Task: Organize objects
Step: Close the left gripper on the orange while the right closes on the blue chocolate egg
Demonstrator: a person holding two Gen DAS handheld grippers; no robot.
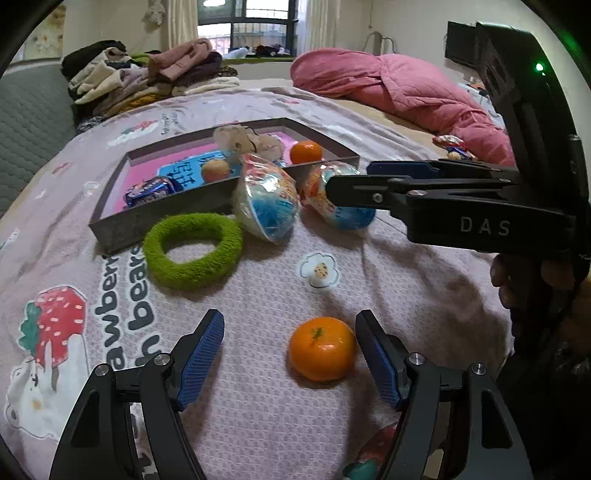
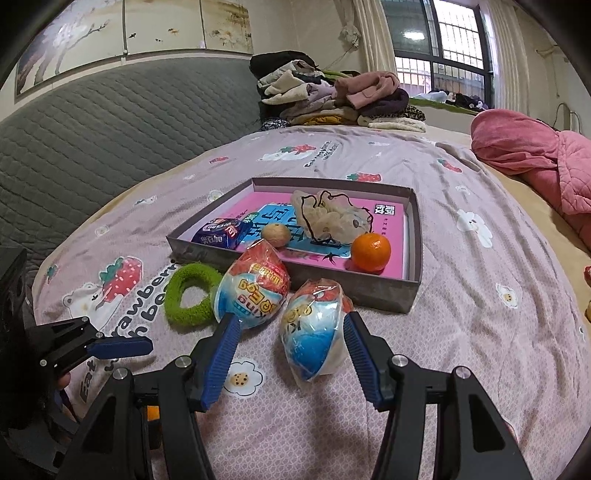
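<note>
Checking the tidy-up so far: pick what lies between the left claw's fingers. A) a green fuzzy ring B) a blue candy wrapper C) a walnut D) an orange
D: the orange sits on the bedspread between the open left claw fingers, untouched.

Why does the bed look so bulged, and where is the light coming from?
Left wrist view: the fisheye lens bows the bedspread into a dome, with black corners; daylight comes from the window, which glares white. Right wrist view: same bulge; the window is washed out, and the tangerine in the tray shows a highlight.
</note>
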